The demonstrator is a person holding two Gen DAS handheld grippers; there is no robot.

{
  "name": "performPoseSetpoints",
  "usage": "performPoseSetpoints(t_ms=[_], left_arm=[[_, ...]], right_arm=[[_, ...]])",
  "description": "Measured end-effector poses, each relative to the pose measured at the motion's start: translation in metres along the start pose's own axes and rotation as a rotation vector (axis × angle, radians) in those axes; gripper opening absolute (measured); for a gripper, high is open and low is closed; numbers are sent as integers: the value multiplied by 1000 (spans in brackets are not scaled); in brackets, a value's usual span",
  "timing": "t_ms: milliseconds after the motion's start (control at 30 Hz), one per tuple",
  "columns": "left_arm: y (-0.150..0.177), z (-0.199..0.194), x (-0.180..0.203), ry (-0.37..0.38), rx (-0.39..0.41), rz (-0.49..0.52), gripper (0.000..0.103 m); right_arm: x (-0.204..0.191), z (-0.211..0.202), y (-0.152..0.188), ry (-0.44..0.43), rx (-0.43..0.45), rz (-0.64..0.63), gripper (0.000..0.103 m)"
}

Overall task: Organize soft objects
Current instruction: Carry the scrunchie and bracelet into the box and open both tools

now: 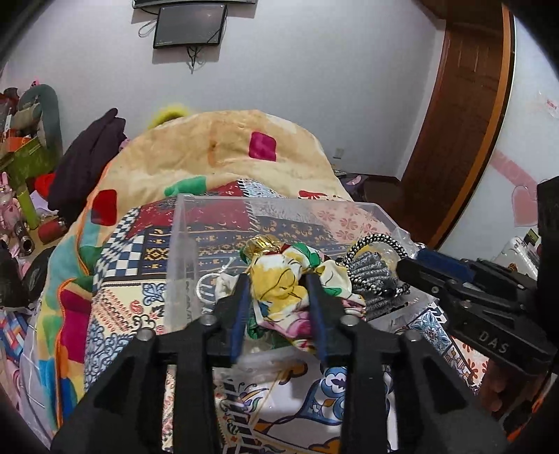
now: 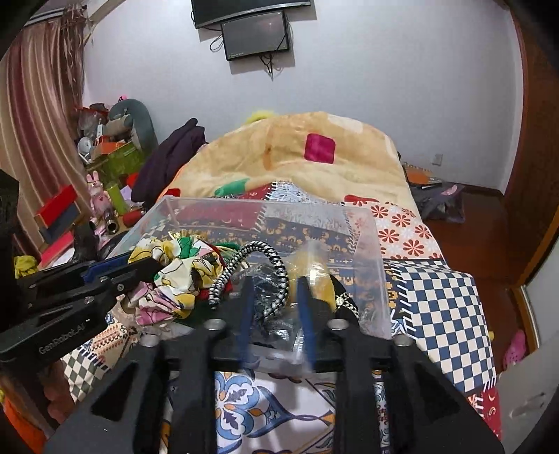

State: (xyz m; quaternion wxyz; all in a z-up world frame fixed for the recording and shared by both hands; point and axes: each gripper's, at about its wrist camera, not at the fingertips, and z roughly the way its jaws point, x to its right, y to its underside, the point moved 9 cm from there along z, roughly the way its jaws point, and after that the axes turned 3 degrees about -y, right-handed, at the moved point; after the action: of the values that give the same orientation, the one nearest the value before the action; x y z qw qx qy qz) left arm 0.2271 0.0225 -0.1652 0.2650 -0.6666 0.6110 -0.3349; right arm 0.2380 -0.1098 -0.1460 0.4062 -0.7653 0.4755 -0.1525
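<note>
Left gripper (image 1: 279,290): jaws part open, closed onto the floral cloth bundle (image 1: 290,279). Both blue pads (image 1: 241,314) press the yellow/white fabric from either side, so it has a grip on the cloth. Bundle sits at 12 o'clock from the jaws, inside the clear plastic box (image 1: 181,244), hanging over the near rim.

Right gripper (image 2: 276,297): jaws part open, about the same gap. Between the pads sit the black-and-white braided cord (image 2: 276,276) and crinkly clear plastic. The right finger (image 2: 304,300) touches a yellowish item in a clear bag (image 2: 318,276). Can't tell if it actually clamps any of it; the cord and wrap just fill the gap.

In the left wrist view the right gripper comes in from 3 o'clock, tips near the grey knit piece (image 1: 370,276) and the cord loop at the box's right end. In the right wrist view the left gripper (image 2: 153,269) comes in from 9 o'clock, tips on the floral cloth (image 2: 171,276).

The box rests on a patchwork bedspread (image 1: 132,279). Behind it at 12 o'clock is a beige blanket heap (image 1: 223,146) with coloured squares. A dark garment (image 1: 87,157) lies at 10 o'clock. A screen (image 1: 190,24) is mounted on the far wall at 12 o'clock. A wooden door (image 1: 464,104) stands at 2 o'clock.
</note>
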Motion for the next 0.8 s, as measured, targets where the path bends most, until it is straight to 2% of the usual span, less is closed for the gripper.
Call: performPoseSetpoints(t_ms=[33,233,533,633,800], left_arm=[[-1,-3,-1,-4,5,3,36],[-13,-32,2,-15,66,23,36],[-38,-99,20,-23,229,57,37],[-44,-120,24,-20,281,58,46],[-49,-147,29,-21,343,60,60]], right_arm=[[0,-2,-1,4,8,-4,39],[-3,-30,-12,-6,71,-14,41],[-15,-89,-38,-34,220,-44,42],[-18,-109,-45,-41,282,-48,53],[-23,-133,-51,-52,356,-56,66]])
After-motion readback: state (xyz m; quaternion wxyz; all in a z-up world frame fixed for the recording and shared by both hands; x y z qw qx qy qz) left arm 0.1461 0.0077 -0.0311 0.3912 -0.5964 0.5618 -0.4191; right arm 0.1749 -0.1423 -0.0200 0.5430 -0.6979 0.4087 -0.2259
